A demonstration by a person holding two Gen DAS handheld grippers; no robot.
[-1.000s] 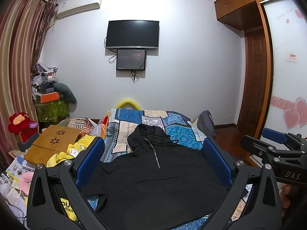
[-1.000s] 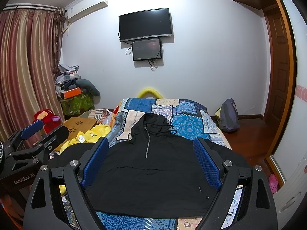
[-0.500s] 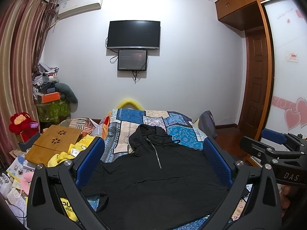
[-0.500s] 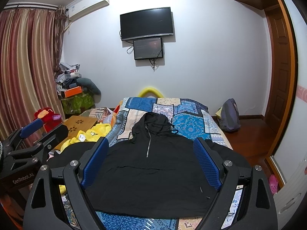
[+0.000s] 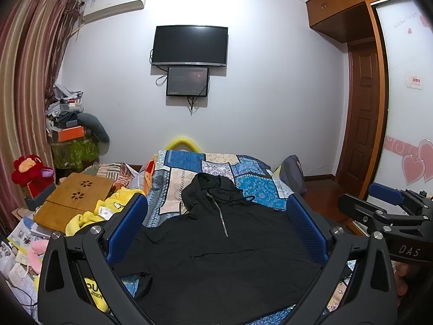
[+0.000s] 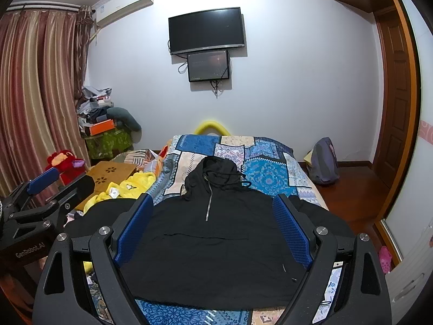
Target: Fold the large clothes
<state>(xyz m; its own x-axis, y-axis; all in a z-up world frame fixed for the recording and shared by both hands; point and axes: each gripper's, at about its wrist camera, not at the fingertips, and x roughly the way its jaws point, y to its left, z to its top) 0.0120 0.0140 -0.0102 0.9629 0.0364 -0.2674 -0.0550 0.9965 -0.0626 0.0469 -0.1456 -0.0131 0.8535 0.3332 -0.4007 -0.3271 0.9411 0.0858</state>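
Observation:
A black hooded pullover [image 5: 216,257] [image 6: 211,238] lies spread flat, front up, on a bed with a blue patchwork cover [image 5: 251,187] [image 6: 270,173]. Its hood points to the far wall and its hem is nearest me. My left gripper [image 5: 216,203] hovers open above the garment's near left part, holding nothing. My right gripper [image 6: 212,200] is open too, above the middle of the garment. Each gripper shows at the edge of the other's view: the right gripper [image 5: 379,205] and the left gripper [image 6: 48,184].
Left of the bed lie yellow clothes [image 6: 132,185], a wooden lap desk [image 5: 78,200], a red plush toy [image 5: 29,168] and piled clutter [image 5: 70,135]. A grey backpack [image 6: 323,162] stands on the wood floor at right, near a brown door [image 5: 362,124]. A TV [image 5: 189,46] hangs on the far wall.
Both views have drifted only slightly; the pullover lies as before and both grippers stay open.

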